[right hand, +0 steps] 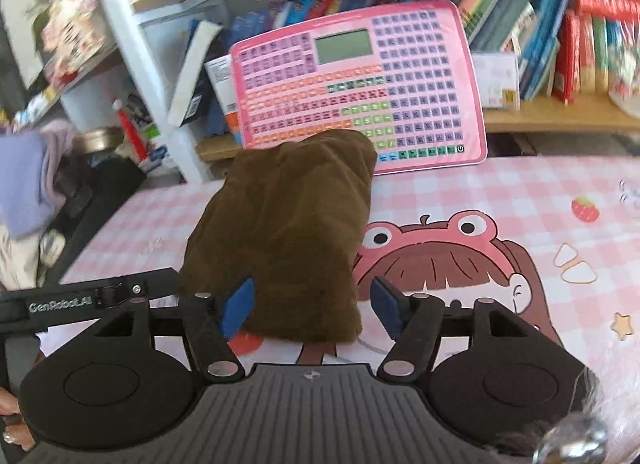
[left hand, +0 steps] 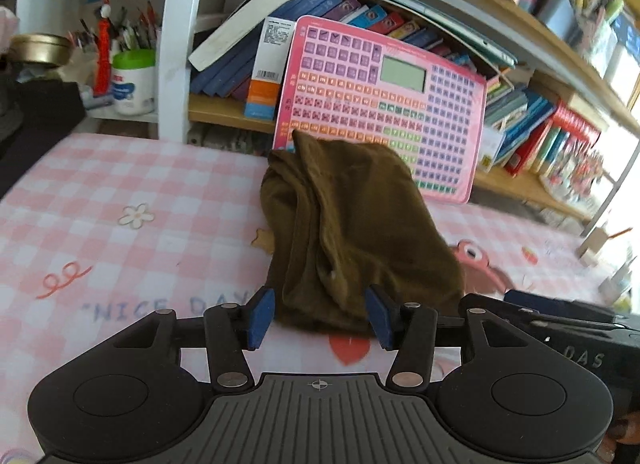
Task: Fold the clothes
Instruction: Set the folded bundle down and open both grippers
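**Brown garment bundled on the pink surface**

A pink checked surface is backed by a bookshelf. A pink keyboard toy is propped behind the folded brown garment. Left gripper and right gripper are held released, empty, at the garment's near edge.

Mat reads "NICE DAY" — strap reads "GenRobot.AI".

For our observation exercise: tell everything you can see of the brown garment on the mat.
The brown garment is a soft, matte, knit-looking cloth, folded into a compact, creased bundle. It lies on the pink checked mat, its far end against the pink tablet. The left gripper and right gripper are open, fingers either side of its near edge, not clamping it.
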Demonstrator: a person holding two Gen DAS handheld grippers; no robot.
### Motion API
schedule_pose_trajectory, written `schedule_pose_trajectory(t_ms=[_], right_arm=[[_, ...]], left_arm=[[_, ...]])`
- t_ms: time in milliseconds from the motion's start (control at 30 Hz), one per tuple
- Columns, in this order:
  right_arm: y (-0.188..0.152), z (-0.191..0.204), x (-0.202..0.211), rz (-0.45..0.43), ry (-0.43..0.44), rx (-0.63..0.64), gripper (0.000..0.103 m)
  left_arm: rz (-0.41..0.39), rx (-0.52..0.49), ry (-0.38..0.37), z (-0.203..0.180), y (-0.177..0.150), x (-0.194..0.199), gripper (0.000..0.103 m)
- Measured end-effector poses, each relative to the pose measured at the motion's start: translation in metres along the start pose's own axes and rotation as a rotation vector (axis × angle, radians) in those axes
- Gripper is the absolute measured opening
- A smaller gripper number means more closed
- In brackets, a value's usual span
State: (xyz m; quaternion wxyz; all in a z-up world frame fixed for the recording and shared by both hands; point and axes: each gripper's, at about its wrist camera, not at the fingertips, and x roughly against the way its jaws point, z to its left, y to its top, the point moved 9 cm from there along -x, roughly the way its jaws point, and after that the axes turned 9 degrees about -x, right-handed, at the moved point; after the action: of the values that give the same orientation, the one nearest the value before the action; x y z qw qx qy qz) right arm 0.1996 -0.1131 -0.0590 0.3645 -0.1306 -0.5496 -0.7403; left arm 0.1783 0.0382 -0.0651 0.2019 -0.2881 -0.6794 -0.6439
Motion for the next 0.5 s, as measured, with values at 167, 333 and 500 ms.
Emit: schedule_pose_trajectory(t_ms=[167,333,500], right_arm=[[-0.017,-0.001,0.015,-0.002,-0.082,0.036,0.074],[-0.028,-0.008,0.031,-0.021,-0.135,0.029,0.082],[-0.038,-0.011,0.044,-0.029,-0.172,0.043,0.085]], left_arm=[[-0.011,-0.033,0.061,-0.010,-0.012,0.020,0.064],[-0.034,-0.055,0.110,-0.020,-0.022,0.035,0.075],[-0.025,-0.054,0.114,-0.030,-0.034,0.044,0.078]])
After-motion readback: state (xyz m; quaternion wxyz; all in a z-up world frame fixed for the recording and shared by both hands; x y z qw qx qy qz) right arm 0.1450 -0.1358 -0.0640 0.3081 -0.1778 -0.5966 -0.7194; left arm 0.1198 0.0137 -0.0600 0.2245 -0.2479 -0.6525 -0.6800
